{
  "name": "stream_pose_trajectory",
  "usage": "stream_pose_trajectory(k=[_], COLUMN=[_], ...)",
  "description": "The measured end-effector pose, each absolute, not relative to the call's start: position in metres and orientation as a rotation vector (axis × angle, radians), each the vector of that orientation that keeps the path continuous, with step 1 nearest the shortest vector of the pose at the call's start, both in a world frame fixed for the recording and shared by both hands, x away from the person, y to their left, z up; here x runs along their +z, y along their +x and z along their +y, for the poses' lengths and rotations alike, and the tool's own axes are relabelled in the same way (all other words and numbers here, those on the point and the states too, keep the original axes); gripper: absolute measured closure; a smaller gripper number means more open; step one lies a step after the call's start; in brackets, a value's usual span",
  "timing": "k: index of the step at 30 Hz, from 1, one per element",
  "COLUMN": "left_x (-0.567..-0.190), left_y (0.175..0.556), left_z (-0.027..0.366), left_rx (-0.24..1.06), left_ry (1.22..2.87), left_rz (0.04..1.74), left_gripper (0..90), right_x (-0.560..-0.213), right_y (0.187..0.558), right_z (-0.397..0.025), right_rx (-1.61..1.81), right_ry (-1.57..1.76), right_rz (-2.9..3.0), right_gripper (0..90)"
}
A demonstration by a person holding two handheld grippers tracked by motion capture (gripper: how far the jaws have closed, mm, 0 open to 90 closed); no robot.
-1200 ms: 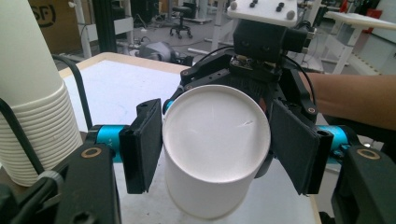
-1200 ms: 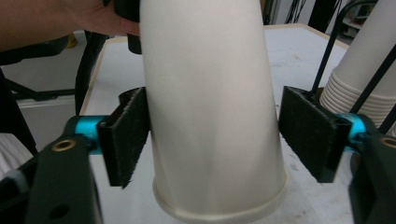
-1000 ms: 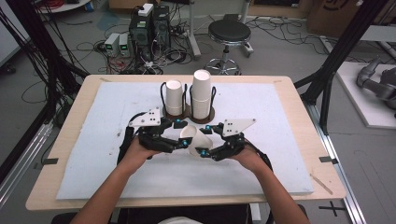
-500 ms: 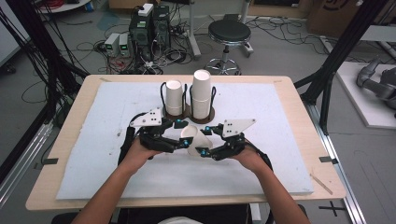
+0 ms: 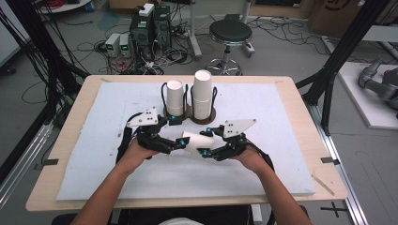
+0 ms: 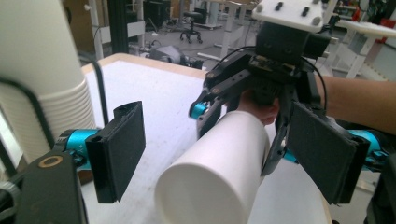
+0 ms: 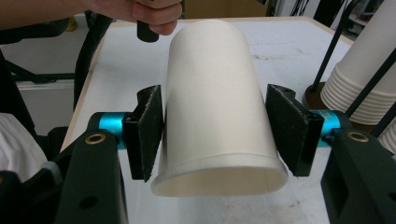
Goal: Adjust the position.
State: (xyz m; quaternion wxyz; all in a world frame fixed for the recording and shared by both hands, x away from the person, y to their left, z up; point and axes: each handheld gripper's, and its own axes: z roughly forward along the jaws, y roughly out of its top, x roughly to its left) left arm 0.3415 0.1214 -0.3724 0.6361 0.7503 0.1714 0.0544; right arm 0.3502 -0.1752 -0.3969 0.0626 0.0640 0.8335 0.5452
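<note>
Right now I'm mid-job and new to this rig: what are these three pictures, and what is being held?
A person holds a two-jaw tool in each hand; there is no robot arm. The high view looks down on the table. The other two pictures come from cameras riding on each gripper. A white paper cup lies sideways between them. The right gripper is clamped on it near the rim. The left gripper is open around its closed end. Behind stand two cup stacks in a wire holder.

No readable text, label, brand or number anywhere; cups plain white, equipment markings too blurred.
</note>
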Motion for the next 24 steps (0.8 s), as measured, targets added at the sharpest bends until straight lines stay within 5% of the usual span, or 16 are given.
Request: stream_pose_trajectory(k=[20,24], left_x=[-0.396,-0.395], left_y=[0.349,0.348], left_z=[0.115,0.116], left_rx=[0.001,-0.002], left_ry=[1.807,1.804], left_rz=[0.309,0.263], left_gripper=[20.8,31.5], right_x=[-0.393,-0.393], right_y=[0.347,0.347], right_z=[-0.178,-0.177], right_rx=[1.724,1.727], right_ry=[0.168,0.149], right_rz=[2.508,2.517], right_gripper=[40.5,40.4])
